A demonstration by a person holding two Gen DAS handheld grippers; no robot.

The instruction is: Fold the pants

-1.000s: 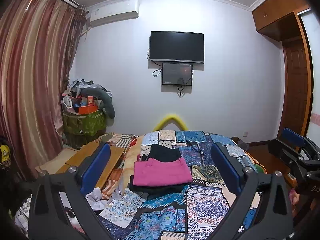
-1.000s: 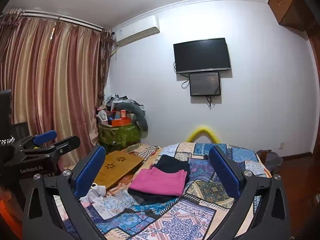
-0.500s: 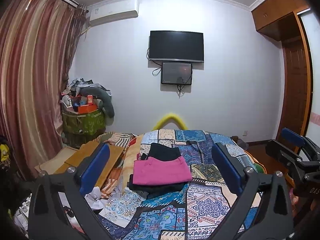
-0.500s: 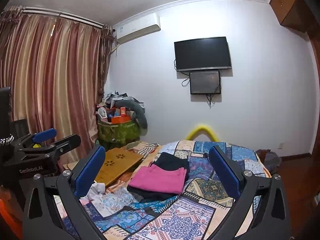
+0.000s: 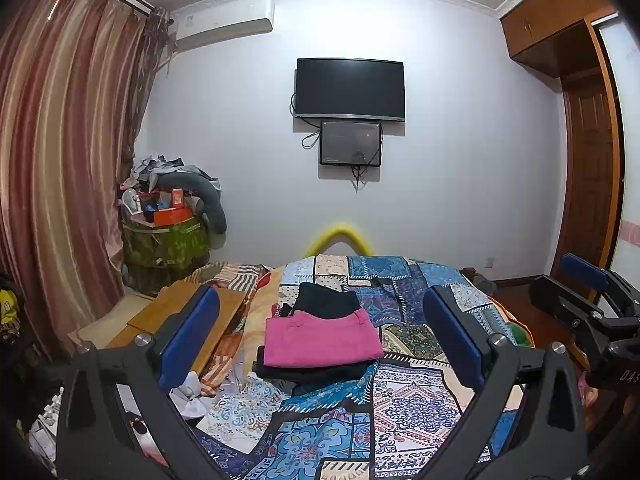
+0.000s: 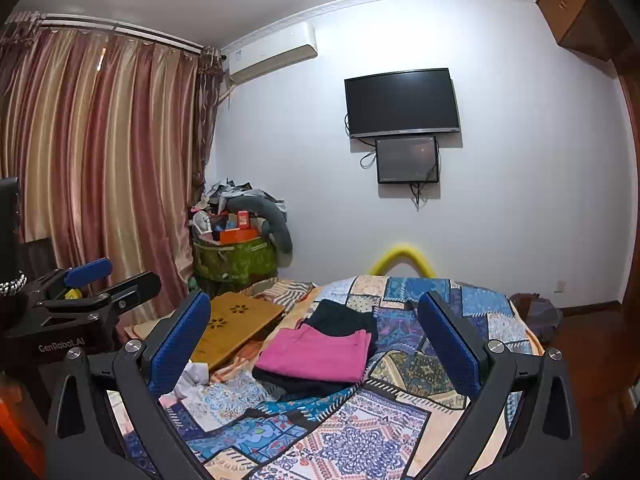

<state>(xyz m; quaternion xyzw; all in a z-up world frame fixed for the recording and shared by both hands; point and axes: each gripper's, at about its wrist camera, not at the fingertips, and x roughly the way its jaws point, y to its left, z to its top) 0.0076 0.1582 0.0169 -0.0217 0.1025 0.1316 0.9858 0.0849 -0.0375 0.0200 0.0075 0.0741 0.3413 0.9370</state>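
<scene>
Folded pink pants (image 5: 322,338) lie on top of a stack with dark folded garments (image 5: 326,300) in the middle of the patchwork bedspread (image 5: 404,404). The stack also shows in the right wrist view (image 6: 316,356). My left gripper (image 5: 320,336) is open and empty, held above the bed's near end, short of the stack. My right gripper (image 6: 314,346) is open and empty at about the same height. Each gripper shows at the edge of the other's view: the right one (image 5: 588,300), the left one (image 6: 100,284).
A wooden lap desk (image 6: 236,324) lies on the bed's left side beside striped cloth. A green bin piled with clutter (image 5: 166,240) stands by the curtain (image 5: 60,180). A TV (image 5: 350,88) hangs on the far wall. A wooden door (image 5: 588,184) is at right.
Both grippers have drifted slightly; the views shift a little. The stack of folded clothes has not moved.
</scene>
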